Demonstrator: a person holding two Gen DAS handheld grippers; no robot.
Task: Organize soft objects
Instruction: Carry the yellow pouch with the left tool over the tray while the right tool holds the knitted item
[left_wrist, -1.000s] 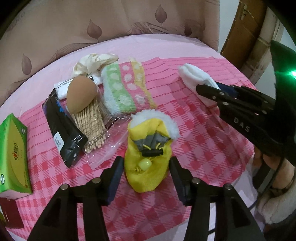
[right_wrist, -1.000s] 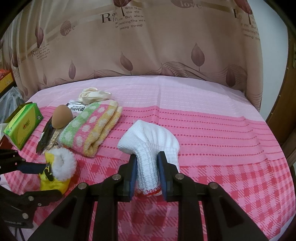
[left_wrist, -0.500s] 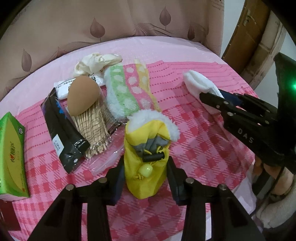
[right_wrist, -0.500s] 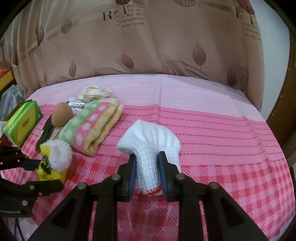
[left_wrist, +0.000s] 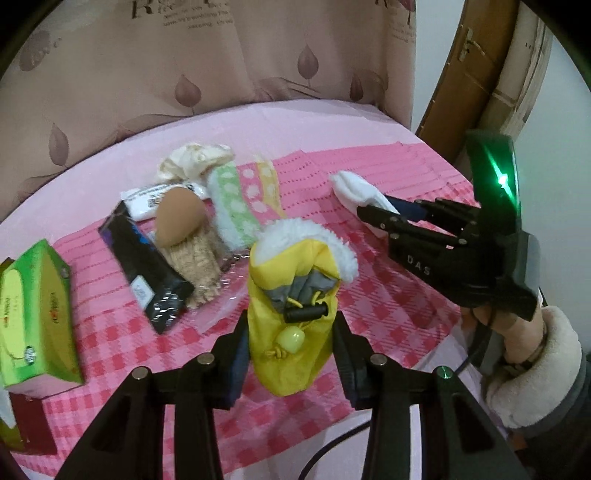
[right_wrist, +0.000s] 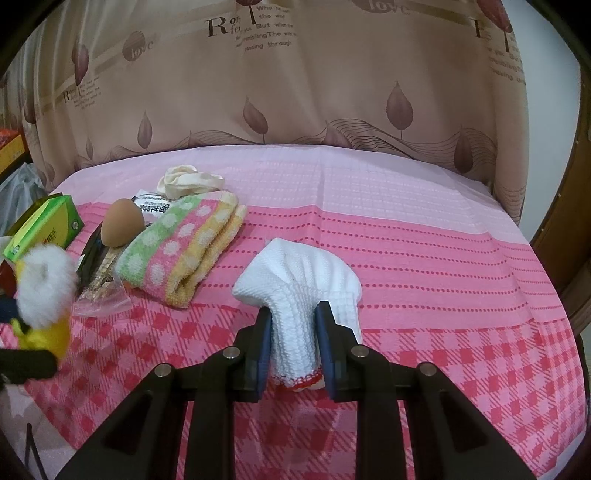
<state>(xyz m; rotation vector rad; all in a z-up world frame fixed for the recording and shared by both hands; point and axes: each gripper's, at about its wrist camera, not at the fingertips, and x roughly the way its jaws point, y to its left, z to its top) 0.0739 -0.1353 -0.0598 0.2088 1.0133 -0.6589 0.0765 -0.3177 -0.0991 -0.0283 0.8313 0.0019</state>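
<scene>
The left gripper (left_wrist: 291, 354) is closed on the yellow bootie (left_wrist: 295, 306), its jaws having just narrowed around it; compared with a second ago the bootie is lifted off the checked cloth (left_wrist: 388, 302), so its pick-up is judged done. Beyond it lies the striped towel (left_wrist: 240, 199). The right gripper (right_wrist: 295, 347) is clamped on the white sock (right_wrist: 299, 291).

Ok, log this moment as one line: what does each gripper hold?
left gripper: shut on yellow bootie, lifted off cloth | right gripper: shut on white sock, resting on tablecloth | polka-dot towel: untouched
</scene>
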